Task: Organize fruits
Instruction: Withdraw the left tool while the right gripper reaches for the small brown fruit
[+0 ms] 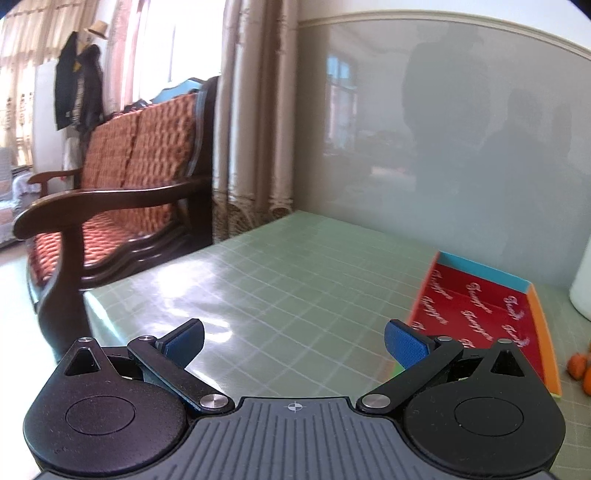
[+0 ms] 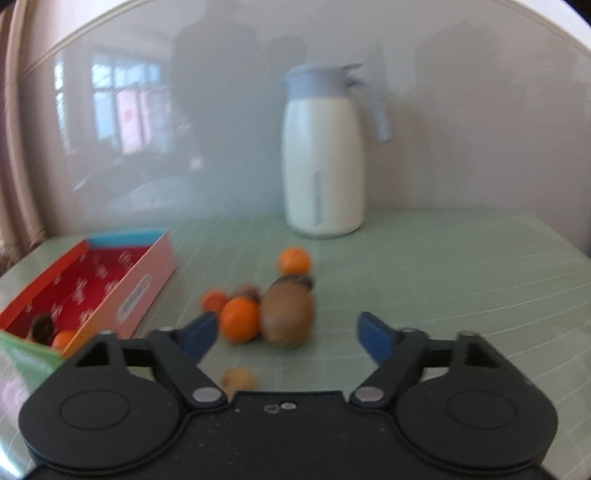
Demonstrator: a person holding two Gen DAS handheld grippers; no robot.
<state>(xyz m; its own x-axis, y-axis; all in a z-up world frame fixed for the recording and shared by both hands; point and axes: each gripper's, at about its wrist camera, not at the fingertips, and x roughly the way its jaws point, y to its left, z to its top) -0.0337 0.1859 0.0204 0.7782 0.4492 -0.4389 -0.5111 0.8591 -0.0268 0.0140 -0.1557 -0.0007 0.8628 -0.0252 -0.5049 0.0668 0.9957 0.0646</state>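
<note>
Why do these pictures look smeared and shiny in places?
Right wrist view: the fruit pile and the jug are smeared by blur. Left wrist view: window light glares off the green table, and the glossy wall mirrors dark figures. Both views bend straight edges, as fisheye lenses do.

Setting: a home living room. A wooden bench sofa (image 1: 122, 184) with orange-red cushions stands left of the green gridded counter (image 1: 295, 280). Beige curtains (image 1: 255, 122) hang behind the sofa, beside coats (image 1: 77, 92) and a hat (image 1: 98, 29) on a stand.
</note>
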